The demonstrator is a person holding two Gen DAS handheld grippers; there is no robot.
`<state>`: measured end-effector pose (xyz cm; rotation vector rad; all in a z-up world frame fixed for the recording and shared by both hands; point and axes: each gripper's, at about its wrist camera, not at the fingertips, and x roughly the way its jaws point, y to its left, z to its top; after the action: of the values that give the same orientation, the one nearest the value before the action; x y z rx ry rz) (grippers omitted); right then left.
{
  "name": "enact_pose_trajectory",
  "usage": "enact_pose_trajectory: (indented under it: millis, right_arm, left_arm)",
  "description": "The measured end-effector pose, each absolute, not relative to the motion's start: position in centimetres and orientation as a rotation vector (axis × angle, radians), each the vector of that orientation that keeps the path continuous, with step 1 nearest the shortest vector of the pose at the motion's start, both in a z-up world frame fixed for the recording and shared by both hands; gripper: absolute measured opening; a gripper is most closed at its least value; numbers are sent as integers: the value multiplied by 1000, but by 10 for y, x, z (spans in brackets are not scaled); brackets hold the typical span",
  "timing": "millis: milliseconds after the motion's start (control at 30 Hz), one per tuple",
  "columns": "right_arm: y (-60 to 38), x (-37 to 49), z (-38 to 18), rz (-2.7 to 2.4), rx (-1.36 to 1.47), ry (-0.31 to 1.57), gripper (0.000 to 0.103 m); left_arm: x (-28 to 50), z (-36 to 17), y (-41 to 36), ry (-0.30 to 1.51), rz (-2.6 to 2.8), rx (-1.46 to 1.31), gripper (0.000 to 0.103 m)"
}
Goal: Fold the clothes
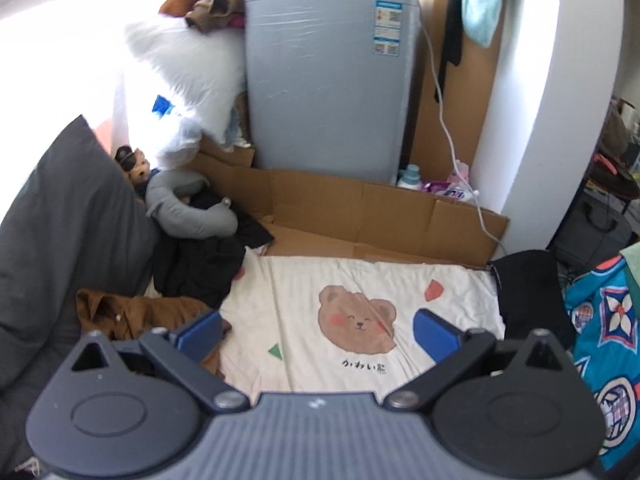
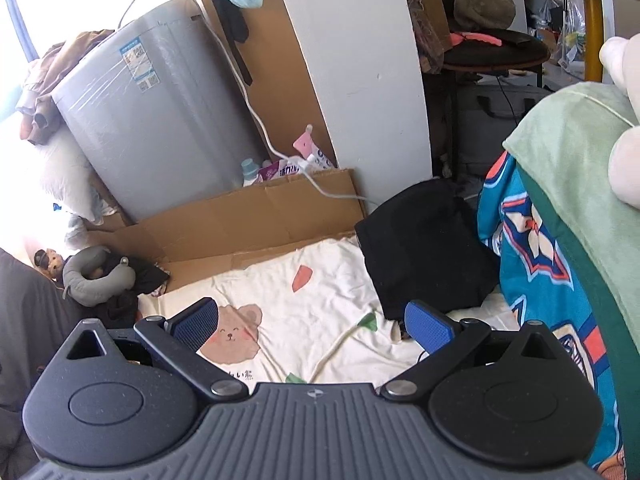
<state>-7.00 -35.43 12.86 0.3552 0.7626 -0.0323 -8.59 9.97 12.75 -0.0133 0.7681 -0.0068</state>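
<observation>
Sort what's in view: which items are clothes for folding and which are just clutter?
Job items:
brown garment, crumpled
black clothes pile, crumpled
black folded garment
cream bear-print sheet, the work surface

Lying about:
washing machine
cardboard
grey neck pillow
detergent bottle
white cable

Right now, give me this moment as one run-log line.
left gripper: open, empty | right gripper: open, empty | bear sheet: spread flat | black garment: folded, right edge | brown garment: crumpled, left
</observation>
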Motion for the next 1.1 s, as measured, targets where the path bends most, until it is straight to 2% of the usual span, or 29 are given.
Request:
enact_pose_trajectory:
  millis: [333,867,1100]
  right_arm:
    - [-359,-73,153,-8,386,712,103]
    - [-287,-67,101,152,306,870,103]
    - [-268,-70,100,155,278,886,103]
  left_arm:
    - [-99,111,105,779,-5,-31,103]
    - [-113,87,143,803,109,-38,103]
    - [-122,76,163,818,137,-63,103]
